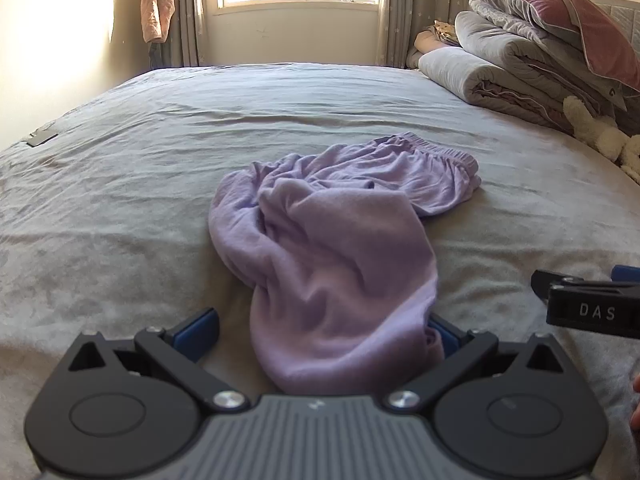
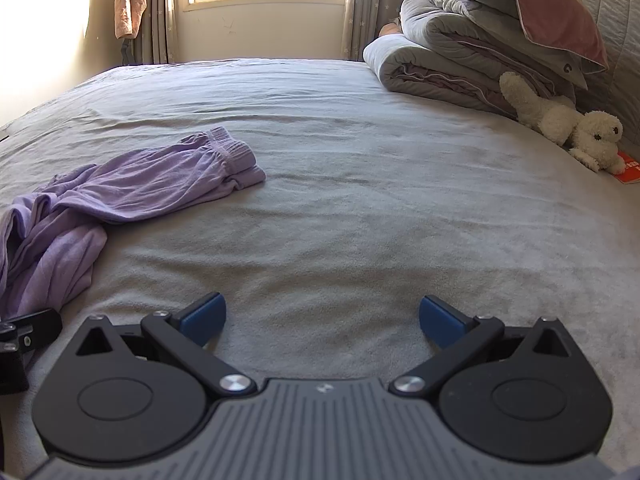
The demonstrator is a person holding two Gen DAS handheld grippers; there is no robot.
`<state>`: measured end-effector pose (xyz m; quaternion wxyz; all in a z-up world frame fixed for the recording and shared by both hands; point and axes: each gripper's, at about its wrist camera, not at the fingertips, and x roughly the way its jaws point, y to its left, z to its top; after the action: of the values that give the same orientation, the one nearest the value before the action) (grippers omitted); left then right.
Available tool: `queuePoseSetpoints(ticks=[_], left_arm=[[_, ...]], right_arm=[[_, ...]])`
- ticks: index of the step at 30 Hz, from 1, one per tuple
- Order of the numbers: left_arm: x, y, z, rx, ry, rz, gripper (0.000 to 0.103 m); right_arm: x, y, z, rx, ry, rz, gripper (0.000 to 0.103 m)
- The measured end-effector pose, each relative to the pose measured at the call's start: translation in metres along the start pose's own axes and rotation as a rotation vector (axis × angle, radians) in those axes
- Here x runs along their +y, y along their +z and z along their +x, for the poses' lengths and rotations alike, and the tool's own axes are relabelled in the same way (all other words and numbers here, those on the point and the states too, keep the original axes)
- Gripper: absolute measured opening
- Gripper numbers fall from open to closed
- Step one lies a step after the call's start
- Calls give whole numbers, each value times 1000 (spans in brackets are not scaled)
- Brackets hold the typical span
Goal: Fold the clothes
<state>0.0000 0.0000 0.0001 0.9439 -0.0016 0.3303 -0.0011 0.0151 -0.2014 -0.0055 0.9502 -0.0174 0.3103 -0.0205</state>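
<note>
lilac pants (image 1: 328, 240) lie crumpled on the grey bed (image 1: 120, 152), roughly mid-bed toward the near edge — waistband end farthest from the cameras, legs bunched & twisted toward the near side. not flat, not folded as they lie now.

left gripper (image 1: 320, 328) sits w/ jaws spread wide, one blue pad either side of the near leg end; fabric bulges up between them but nothing is pinched. judging by that straddle, it's lined up to take the hem end. whether the right-hand pad touches cloth — can't tell, the fabric hides it.

right gripper (image 2: 322, 320) is also wide open, holding nothing, over bare bedding just beside the pants' right side, pants off to its left. prob parked there to be near the 2nd leg or the waistband w/o snagging the pile.

folded quilts (image 2: 460, 52) & a plush toy (image 2: 568, 128) are well apart at the headboard side, so there's room to spread the garment.
</note>
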Motion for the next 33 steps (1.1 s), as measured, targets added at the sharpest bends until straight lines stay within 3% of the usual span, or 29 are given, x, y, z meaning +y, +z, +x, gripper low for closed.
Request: queuePoseSetpoints(ticks=[12, 18, 21, 22, 24, 25, 27, 28, 29, 30, 32, 33], left_arm=[[4, 9, -3, 24, -28, -6, 103], [7, 35, -25, -25, -29, 40, 103], [4, 48, -23, -45, -15, 110, 103], [2, 49, -16, -27, -3, 137, 103], [3, 48, 2, 13, 9, 163, 102], [5, 46, 11, 30, 14, 168, 92], [16, 47, 17, 44, -3, 115, 62], [23, 50, 18, 49, -16, 75, 40], [28, 53, 15, 51, -31, 36, 27], [33, 56, 10, 46, -51, 12, 22], [42, 62, -5, 24, -88, -24, 17], [48, 65, -19, 2, -114, -43, 16]], right_arm=[[2, 1, -3, 2, 27, -3, 103], [6, 2, -7, -18, 66, -26, 103], [9, 4, -10, -38, 98, -47, 103], [9, 4, -11, -35, 129, -37, 101], [11, 4, -13, -31, 174, -30, 85], [12, 4, -13, -31, 188, -32, 74], [13, 5, -14, -29, 213, -33, 59], [13, 5, -14, -27, 224, -31, 49], [13, 6, -14, -25, 234, -30, 40], [13, 6, -14, -24, 245, -28, 37], [12, 7, -13, -18, 263, -23, 14], [11, 8, -12, -9, 277, -13, 12]])
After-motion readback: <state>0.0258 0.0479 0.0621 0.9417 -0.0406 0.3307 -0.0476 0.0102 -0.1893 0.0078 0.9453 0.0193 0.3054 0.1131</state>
